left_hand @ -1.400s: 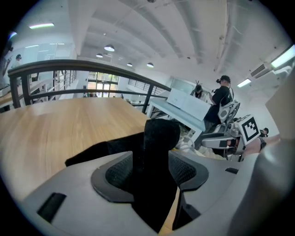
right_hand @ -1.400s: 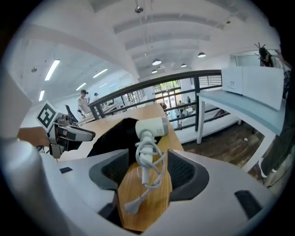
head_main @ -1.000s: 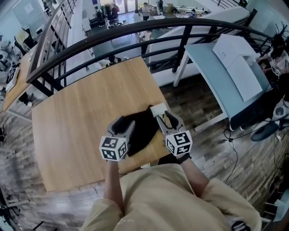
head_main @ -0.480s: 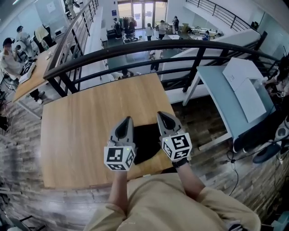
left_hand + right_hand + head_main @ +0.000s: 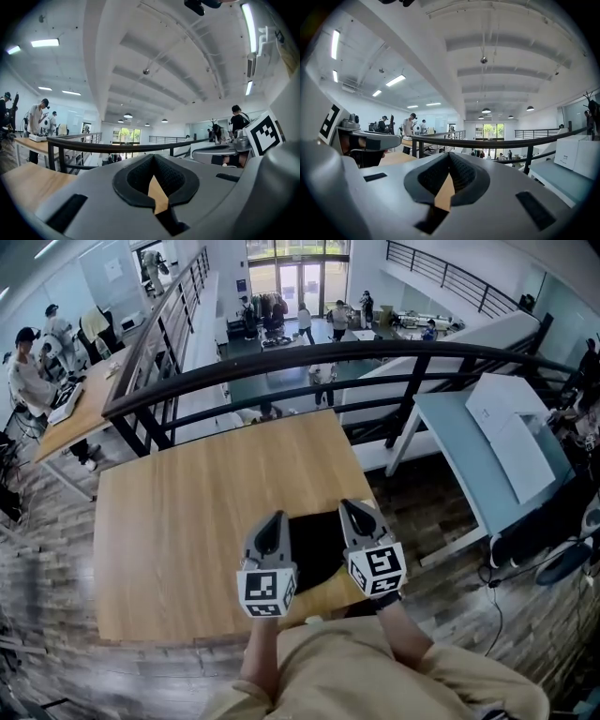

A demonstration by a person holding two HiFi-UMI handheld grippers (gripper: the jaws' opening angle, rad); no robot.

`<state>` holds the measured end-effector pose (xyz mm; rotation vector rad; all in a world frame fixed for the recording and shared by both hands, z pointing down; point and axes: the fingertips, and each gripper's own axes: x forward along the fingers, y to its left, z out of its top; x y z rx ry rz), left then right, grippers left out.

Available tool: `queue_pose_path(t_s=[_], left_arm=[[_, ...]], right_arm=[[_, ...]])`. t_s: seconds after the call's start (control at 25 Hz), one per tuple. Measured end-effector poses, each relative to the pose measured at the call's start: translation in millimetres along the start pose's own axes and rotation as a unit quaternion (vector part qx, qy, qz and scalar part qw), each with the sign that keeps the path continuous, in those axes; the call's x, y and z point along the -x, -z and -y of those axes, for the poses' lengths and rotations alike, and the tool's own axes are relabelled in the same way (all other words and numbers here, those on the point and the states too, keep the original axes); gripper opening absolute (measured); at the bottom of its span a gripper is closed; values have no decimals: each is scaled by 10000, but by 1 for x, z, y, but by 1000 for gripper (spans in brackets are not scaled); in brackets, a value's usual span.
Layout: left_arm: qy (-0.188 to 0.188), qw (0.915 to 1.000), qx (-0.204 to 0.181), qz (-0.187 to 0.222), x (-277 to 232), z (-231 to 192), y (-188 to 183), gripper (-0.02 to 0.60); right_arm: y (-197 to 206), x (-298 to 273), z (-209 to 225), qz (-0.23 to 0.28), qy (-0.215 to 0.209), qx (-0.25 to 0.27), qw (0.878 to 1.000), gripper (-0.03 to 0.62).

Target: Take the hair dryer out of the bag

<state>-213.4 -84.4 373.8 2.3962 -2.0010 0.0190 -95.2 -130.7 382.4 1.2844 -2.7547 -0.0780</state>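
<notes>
Black bag (image 5: 317,545) lies on the wooden counter (image 5: 187,521) by its near edge, its contents hidden. In the head view the left gripper (image 5: 272,519) and right gripper (image 5: 354,507) flank it, pointing level, each with jaws pressed together on nothing.

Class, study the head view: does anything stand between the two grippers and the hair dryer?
Only the black bag: no hair dryer shows, so its fabric presumably covers it. The bag lies on the table under the left gripper and right gripper, both shut and empty. Nothing else intervenes.
</notes>
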Motion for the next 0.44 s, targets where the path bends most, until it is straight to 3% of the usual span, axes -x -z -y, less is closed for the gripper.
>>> queue_pose_path(t_s=[0.2,0.44], left_arm=[[-93,9997,-207,61,13,-7,2,12],[-11,9998,-52,-183,33,-4,28,12]], right_arm=[[-1,-4,-17,48,-17,-34,10000,14],[22,0,-59,-216,-363,9,9991,14]])
